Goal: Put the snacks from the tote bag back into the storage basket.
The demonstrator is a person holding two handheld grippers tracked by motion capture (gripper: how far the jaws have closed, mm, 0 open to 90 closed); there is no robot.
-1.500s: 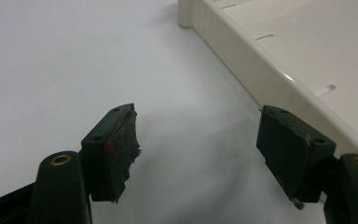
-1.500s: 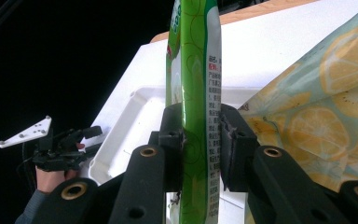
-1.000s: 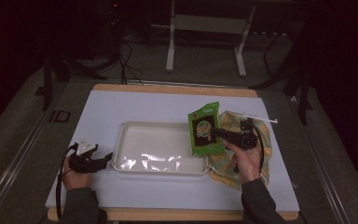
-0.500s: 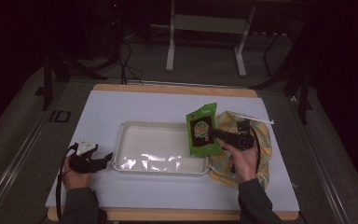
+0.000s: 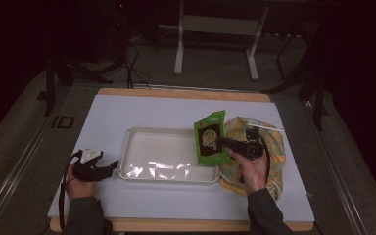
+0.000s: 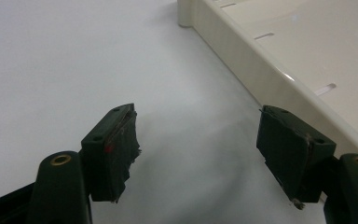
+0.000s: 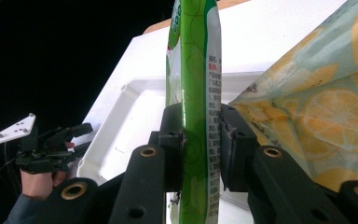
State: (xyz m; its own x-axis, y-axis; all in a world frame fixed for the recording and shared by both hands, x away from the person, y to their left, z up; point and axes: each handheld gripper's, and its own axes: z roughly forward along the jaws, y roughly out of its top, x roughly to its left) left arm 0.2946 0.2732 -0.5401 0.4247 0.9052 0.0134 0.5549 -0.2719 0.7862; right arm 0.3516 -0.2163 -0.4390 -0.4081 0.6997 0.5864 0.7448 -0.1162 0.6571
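Note:
A green snack packet hangs upright over the right end of the white tray, and my right gripper is shut on it. In the right gripper view both jaws press the green packet edge-on, with the tray behind it. My left gripper rests on the table just left of the tray, open and holding nothing. The left gripper view has its open gripper over bare white table, with the tray's rim beside the right jaw.
A lemon-print cloth bag lies crumpled under and right of the right hand; the right gripper view has the bag at its right. The white sheet covers the wooden table. Dark floor and stands lie beyond the far edge.
The right gripper has carried the green packet slightly leftward, farther over the tray's right end. The left gripper has stayed where it was.

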